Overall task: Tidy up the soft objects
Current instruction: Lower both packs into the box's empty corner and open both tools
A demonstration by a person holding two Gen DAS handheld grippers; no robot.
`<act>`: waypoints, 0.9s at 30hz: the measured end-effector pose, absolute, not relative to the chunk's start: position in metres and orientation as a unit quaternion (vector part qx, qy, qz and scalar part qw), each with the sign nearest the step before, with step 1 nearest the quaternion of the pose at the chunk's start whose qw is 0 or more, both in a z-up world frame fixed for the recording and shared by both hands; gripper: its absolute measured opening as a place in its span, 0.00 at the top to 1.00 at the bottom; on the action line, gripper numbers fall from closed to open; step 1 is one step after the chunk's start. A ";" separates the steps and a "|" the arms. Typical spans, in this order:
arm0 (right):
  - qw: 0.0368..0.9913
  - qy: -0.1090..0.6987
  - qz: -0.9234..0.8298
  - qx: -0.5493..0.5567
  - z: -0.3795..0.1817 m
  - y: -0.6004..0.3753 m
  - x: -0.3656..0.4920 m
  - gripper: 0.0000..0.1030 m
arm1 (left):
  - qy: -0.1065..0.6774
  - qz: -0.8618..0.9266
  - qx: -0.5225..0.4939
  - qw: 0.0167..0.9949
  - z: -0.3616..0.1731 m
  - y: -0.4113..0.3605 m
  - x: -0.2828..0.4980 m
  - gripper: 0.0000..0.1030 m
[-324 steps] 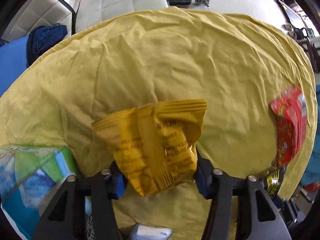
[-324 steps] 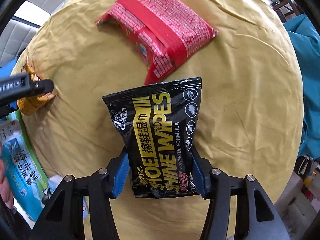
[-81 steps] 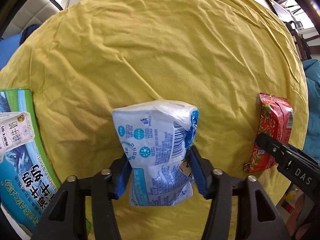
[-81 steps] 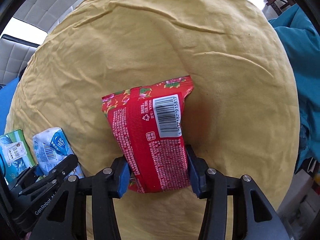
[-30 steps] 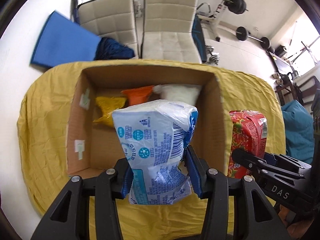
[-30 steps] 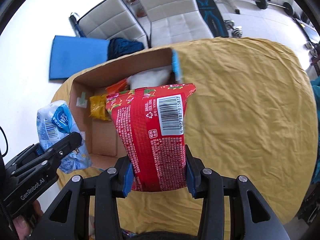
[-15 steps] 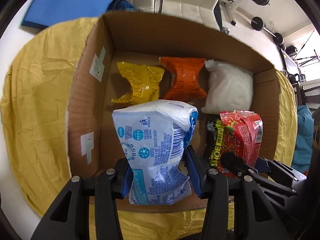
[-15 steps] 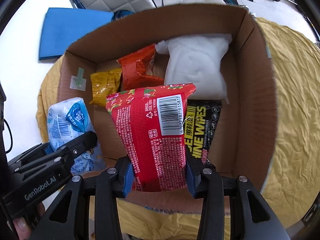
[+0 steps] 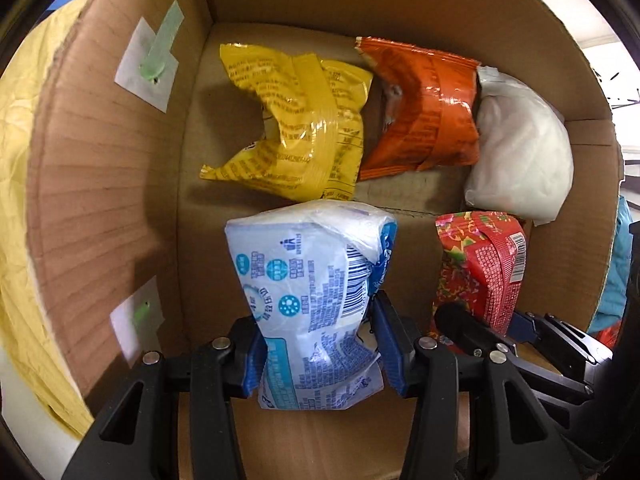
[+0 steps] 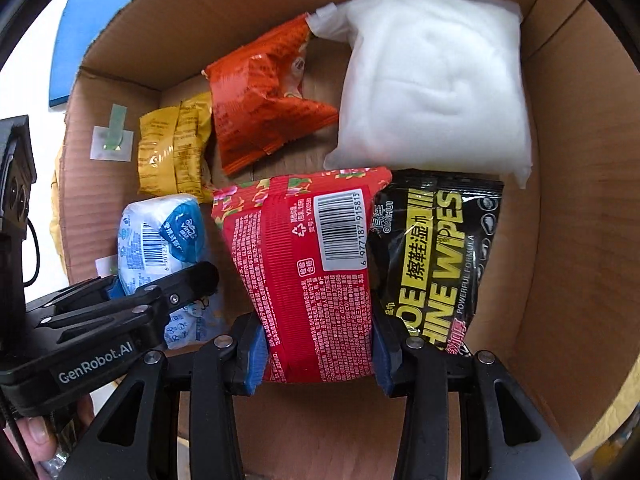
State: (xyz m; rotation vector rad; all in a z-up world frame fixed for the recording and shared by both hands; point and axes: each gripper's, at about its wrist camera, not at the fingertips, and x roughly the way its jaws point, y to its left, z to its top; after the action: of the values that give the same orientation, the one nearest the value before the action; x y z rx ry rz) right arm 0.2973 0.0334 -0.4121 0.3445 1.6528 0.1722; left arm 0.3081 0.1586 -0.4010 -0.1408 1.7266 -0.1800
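Observation:
My left gripper [image 9: 318,344] is shut on a white and blue tissue pack [image 9: 310,292] and holds it low inside the cardboard box [image 9: 100,184]. My right gripper [image 10: 318,354] is shut on a red snack pack [image 10: 308,268], also low inside the box [image 10: 572,200], to the right of the tissue pack [image 10: 160,236]. On the box floor lie a yellow packet [image 9: 296,120], an orange packet [image 9: 424,108], a white soft pack [image 9: 520,148] and a black shoe wipes pack [image 10: 436,256]. The red pack partly covers the wipes pack.
The box stands on a table with a yellow cloth [image 9: 16,160]. White labels with green tape [image 9: 150,68] are stuck on the box's left wall. A blue mat [image 10: 84,40] lies on the floor beyond the box.
Both grippers have moved down and forward into the box with their packs. The box now fills both views, and the packs hang just above its floor.

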 end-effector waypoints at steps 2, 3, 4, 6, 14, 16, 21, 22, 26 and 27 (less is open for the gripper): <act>0.655 0.735 0.081 0.157 -0.417 0.033 0.301 0.56 | 0.759 -0.079 -0.063 0.643 -0.403 0.161 0.307 0.56; 0.654 0.736 0.082 0.156 -0.419 0.033 0.302 0.55 | 0.760 -0.078 -0.064 0.643 -0.405 0.159 0.310 0.55; 0.654 0.736 0.083 0.153 -0.420 0.032 0.304 0.55 | 0.759 -0.077 -0.063 0.643 -0.405 0.159 0.309 0.54; 0.653 0.737 0.085 0.150 -0.423 0.032 0.306 0.55 | 0.762 -0.073 -0.061 0.640 -0.403 0.156 0.313 0.53; 0.657 0.735 0.087 0.144 -0.421 0.036 0.310 0.51 | 0.763 -0.060 -0.061 0.641 -0.395 0.161 0.317 0.49; 0.658 0.735 0.087 0.142 -0.419 0.036 0.311 0.49 | 0.761 -0.059 -0.059 0.643 -0.392 0.162 0.316 0.46; 0.665 0.729 0.088 0.137 -0.412 0.028 0.310 0.45 | 0.754 -0.059 -0.055 0.652 -0.381 0.160 0.315 0.42; 0.667 0.729 0.086 0.132 -0.410 0.026 0.310 0.45 | 0.752 -0.059 -0.052 0.654 -0.377 0.159 0.314 0.42; 0.672 0.725 0.081 0.124 -0.399 0.014 0.305 0.45 | 0.740 -0.057 -0.045 0.669 -0.360 0.156 0.310 0.42; 0.674 0.724 0.081 0.123 -0.396 0.011 0.304 0.45 | 0.735 -0.056 -0.045 0.674 -0.356 0.158 0.309 0.41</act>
State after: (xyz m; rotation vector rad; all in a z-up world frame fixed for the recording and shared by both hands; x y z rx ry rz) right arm 0.3041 0.0108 -0.3958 0.2757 1.6279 0.1813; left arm 0.3094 0.1575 -0.3559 -0.1009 1.6548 -0.1258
